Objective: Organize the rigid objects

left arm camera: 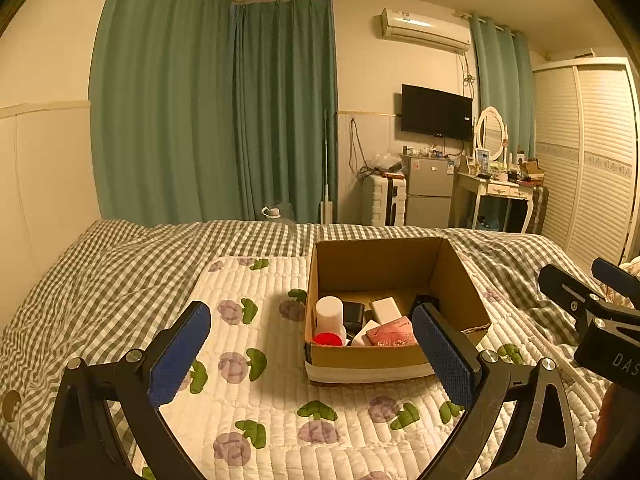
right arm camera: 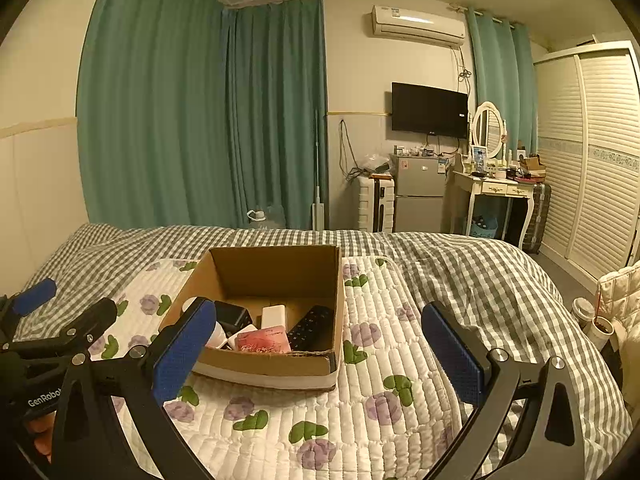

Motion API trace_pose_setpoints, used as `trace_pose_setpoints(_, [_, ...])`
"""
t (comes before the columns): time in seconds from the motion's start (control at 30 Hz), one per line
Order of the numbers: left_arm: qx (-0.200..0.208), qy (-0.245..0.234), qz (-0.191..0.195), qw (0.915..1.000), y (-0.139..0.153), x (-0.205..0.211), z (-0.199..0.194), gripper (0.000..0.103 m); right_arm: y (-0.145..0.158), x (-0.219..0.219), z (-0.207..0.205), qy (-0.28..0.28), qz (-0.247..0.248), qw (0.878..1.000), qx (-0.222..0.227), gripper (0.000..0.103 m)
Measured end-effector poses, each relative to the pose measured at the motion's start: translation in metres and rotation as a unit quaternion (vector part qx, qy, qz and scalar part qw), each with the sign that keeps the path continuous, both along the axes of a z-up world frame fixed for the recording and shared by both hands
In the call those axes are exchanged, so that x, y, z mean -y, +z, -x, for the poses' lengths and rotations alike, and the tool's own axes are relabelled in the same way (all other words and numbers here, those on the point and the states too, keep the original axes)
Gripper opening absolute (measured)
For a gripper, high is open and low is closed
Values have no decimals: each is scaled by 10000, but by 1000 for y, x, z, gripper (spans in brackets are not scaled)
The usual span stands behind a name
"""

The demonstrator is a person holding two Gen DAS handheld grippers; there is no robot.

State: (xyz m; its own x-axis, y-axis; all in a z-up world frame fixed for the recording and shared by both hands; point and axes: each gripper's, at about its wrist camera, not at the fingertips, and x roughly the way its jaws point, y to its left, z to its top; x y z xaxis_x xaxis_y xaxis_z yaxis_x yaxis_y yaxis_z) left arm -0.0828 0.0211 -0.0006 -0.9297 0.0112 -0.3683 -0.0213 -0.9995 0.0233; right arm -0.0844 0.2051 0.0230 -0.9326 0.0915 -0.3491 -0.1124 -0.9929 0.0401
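An open cardboard box [left arm camera: 456,280] [right arm camera: 276,364] stands on a white quilted mat with purple flowers [left arm camera: 256,400] [right arm camera: 380,360] on the bed. Inside lie a white cylinder with a red cap [left arm camera: 329,314], a black case [left arm camera: 354,315] [right arm camera: 232,316], a white block [left arm camera: 386,309] [right arm camera: 273,316], a pink packet [left arm camera: 390,331] [right arm camera: 264,340] and a black remote [right arm camera: 311,327]. My left gripper [left arm camera: 316,354] is open and empty, in front of the box. My right gripper [right arm camera: 318,356] is open and empty, in front of the box and to its right.
A grey checked bedspread [left arm camera: 120,272] [right arm camera: 480,264] covers the bed. Beyond the bed stand a suitcase [left arm camera: 384,200], a small fridge [left arm camera: 430,192] and a dressing table [left arm camera: 500,192]. Cups [right arm camera: 596,326] stand by the bed's right side.
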Motion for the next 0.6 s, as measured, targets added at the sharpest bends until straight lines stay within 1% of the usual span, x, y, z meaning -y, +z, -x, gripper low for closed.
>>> trace_pose_setpoints(0.37, [59, -18, 32, 10000, -4, 0, 1, 103, -2, -1, 2, -12, 19, 10000, 23, 103])
trace_pose_setpoints(0.6, [-4, 11, 33, 10000, -2, 0, 0, 103, -4, -1, 4, -6, 23, 10000, 70, 103])
